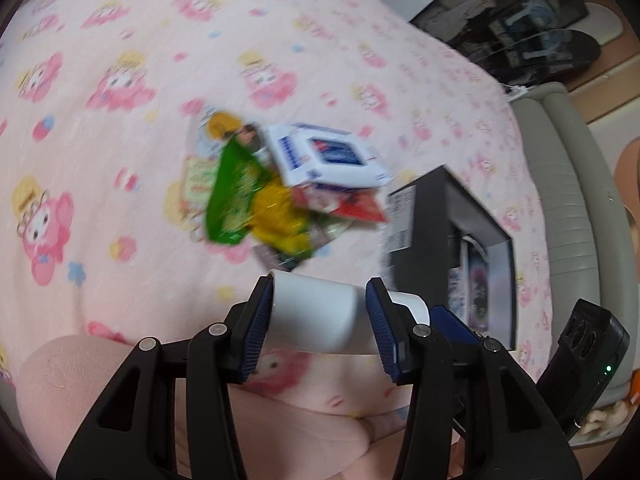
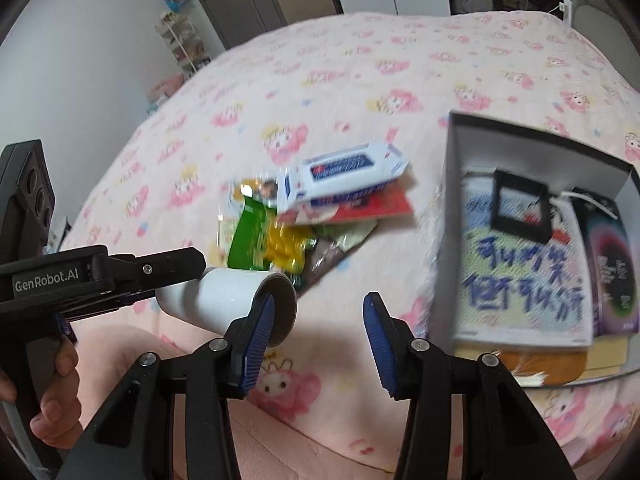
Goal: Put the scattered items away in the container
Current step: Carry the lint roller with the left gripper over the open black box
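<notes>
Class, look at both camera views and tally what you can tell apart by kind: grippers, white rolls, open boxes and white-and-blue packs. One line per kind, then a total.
Grippers: 2 (left gripper, right gripper)
White rolls: 1 (white roll)
Open boxes: 1 (black box)
White-and-blue packs: 1 (white-and-blue pack)
Total: 5
The blurred heap of packets is left uncounted.

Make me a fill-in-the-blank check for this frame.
1. The left tool grips a white ____.
2. The right tool holds ____.
3. The pile of packets lies on a ____ blanket.
4. The black box stands to the pile's ____.
Missing: roll; nothing; pink; right.
</notes>
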Demonstrator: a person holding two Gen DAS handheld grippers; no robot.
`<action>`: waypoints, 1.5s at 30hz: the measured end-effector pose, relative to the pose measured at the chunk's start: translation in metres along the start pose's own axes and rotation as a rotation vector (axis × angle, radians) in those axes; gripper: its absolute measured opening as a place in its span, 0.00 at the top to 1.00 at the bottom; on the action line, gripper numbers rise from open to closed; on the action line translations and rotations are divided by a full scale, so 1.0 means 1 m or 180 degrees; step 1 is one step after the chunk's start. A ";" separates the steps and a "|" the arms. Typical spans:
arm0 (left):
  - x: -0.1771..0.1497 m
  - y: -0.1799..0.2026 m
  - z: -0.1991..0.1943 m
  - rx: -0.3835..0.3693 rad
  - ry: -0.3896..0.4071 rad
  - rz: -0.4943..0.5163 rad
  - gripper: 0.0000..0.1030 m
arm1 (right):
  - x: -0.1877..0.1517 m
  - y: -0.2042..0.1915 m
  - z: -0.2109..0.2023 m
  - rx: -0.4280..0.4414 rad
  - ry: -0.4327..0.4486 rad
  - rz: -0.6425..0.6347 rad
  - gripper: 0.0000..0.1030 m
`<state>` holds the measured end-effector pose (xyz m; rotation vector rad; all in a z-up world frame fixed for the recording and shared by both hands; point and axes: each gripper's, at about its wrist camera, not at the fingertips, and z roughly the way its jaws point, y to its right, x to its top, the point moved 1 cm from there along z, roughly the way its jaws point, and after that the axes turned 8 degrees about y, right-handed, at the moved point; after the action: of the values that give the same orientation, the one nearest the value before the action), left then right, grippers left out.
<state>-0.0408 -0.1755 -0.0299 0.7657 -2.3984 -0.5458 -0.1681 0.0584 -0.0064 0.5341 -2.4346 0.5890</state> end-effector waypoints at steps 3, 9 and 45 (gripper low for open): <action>0.003 0.025 -0.001 -0.0133 0.0007 0.0120 0.54 | 0.044 0.010 0.014 -0.0072 0.0082 -0.0050 0.58; 0.011 0.084 0.015 -0.0337 0.0036 0.0306 0.54 | -0.097 -0.034 -0.097 -0.0265 0.0217 -0.0115 0.58; -0.012 0.212 0.182 -0.0480 -0.0595 0.0519 0.52 | -0.019 0.182 -0.038 -0.0786 0.0048 0.0895 0.58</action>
<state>-0.2287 0.0290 -0.0619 0.4672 -2.5261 -0.7495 -0.2267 0.2325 -0.0421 0.0866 -2.5390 0.3914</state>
